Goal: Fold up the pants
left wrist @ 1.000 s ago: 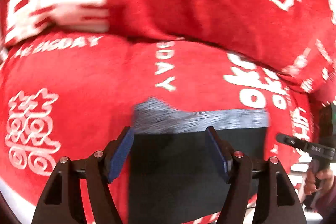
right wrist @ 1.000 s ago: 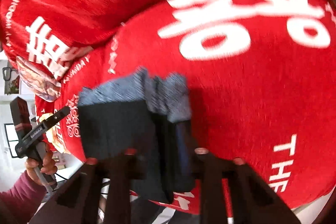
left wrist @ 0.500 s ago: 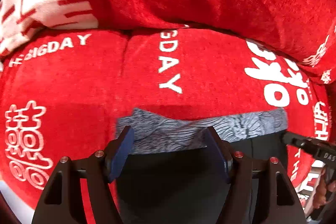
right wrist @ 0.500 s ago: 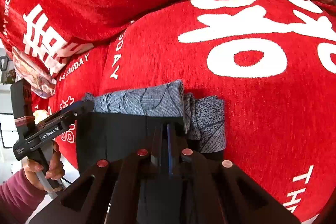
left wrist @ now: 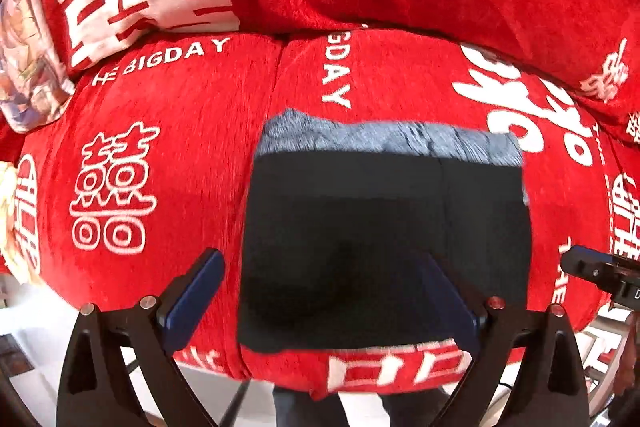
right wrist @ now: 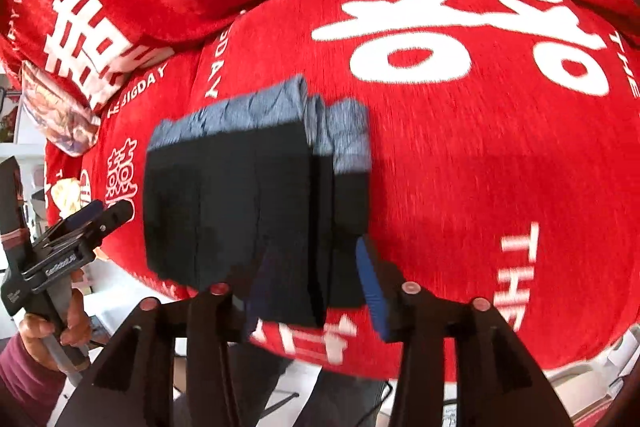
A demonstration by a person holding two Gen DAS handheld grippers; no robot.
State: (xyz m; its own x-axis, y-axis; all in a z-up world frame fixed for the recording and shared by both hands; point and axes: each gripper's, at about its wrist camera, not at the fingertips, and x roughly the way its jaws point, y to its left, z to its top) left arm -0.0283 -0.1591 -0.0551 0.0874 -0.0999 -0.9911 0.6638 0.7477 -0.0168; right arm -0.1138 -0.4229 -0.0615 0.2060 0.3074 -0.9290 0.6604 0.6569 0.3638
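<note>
A pair of dark pants, folded into a compact rectangle with a grey patterned waistband along its far edge, lies on the red cushion of a sofa printed with white lettering; the left gripper hangs over the near edge, jaws spread wide and holding nothing; the right gripper, likewise released, sits above the bundle's right side, where stacked layers show at the edge; the cloth looks soft, light and limp, likely to sag or slide apart if lifted by a single layer; a safe hold would pinch all layers together at the thick folded edge or at the waistband; the fold appears essentially finished; a patterned pillow rests at the far left.
</note>
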